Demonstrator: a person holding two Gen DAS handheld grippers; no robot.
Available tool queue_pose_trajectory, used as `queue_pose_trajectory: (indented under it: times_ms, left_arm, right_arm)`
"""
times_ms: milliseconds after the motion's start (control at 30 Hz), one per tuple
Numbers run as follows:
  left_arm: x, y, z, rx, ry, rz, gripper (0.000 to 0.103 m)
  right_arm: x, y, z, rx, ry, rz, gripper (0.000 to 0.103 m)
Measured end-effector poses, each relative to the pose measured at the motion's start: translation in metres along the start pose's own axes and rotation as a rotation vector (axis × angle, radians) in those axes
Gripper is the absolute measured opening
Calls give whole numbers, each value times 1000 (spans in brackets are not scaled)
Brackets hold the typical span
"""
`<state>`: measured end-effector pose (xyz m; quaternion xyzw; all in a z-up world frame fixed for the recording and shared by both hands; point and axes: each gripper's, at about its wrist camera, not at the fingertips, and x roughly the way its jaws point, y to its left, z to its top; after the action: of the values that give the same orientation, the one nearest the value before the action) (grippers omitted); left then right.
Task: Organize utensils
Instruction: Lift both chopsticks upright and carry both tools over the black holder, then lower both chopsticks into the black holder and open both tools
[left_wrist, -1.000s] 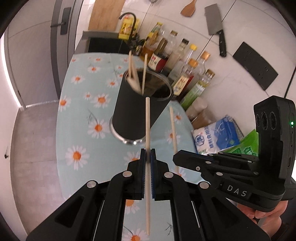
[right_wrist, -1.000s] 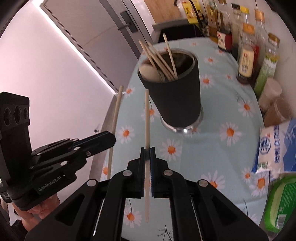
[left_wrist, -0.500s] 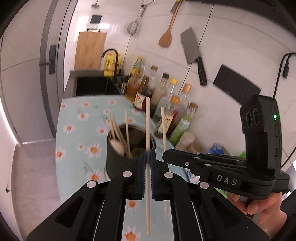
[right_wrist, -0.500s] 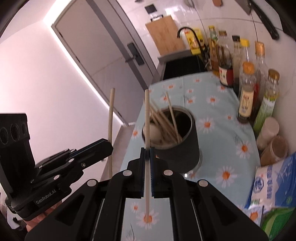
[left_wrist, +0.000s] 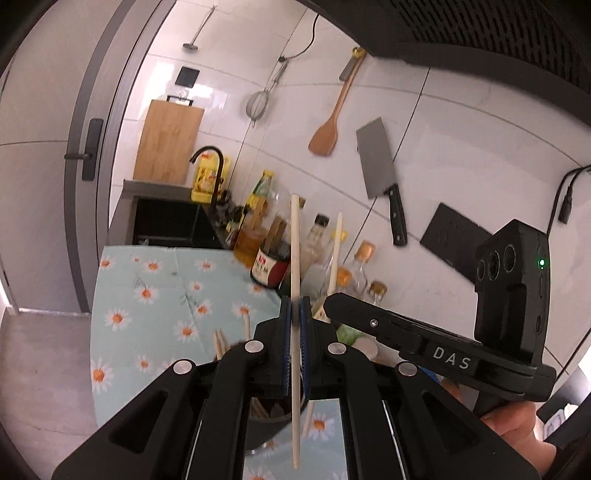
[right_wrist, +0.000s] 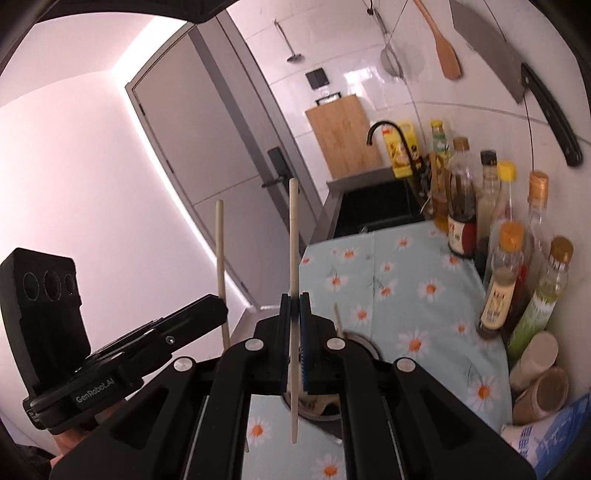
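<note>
My left gripper (left_wrist: 295, 314) is shut on a pale wooden chopstick (left_wrist: 294, 258) held upright. My right gripper (right_wrist: 294, 314) is shut on a second chopstick (right_wrist: 293, 236), also upright. Each gripper shows in the other's view, the right one (left_wrist: 354, 310) and the left one (right_wrist: 207, 314), side by side. The black utensil holder (left_wrist: 266, 421) sits just under both grippers, mostly hidden by their arms; its rim (right_wrist: 364, 343) and several chopstick tips (left_wrist: 219, 341) show. The lower chopstick ends hang over it.
A daisy-print cloth (right_wrist: 406, 288) covers the counter. Sauce and oil bottles (right_wrist: 502, 273) line the right wall, with jars (right_wrist: 539, 376) and a blue bag (right_wrist: 554, 439) nearer. A black sink (left_wrist: 166, 221) lies at the far end. A cleaver (left_wrist: 380, 173) and spatula (left_wrist: 328, 125) hang on the wall.
Both grippers tilted up and moved over the holder, each still holding its chopstick. The holder dropped from mid-view to beneath the gripper arms.
</note>
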<state>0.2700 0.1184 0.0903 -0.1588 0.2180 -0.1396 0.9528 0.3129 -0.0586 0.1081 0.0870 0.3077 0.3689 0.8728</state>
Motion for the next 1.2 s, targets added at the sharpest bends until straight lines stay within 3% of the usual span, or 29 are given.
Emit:
queue_pose_trajectory:
  times_ms: [367, 633, 867, 1033, 1200]
  left_arm:
    - [10, 6, 21, 10, -138, -68, 4]
    - [23, 0, 9, 122, -217, -22, 4]
    - [40, 1, -31, 173, -229, -9, 4]
    - [52, 18, -48, 66, -193, -12, 4]
    - [55, 25, -61, 38, -168, 4, 4]
  right_arm:
    - [15, -9, 20, -22, -87, -27, 6]
    - [15, -22, 14, -22, -181, -37, 6]
    - [36, -41, -20, 18, -128, -60, 6]
    - [44, -50, -37, 50, -102, -78, 6]
    - [45, -52, -46, 58, -88, -75, 6]
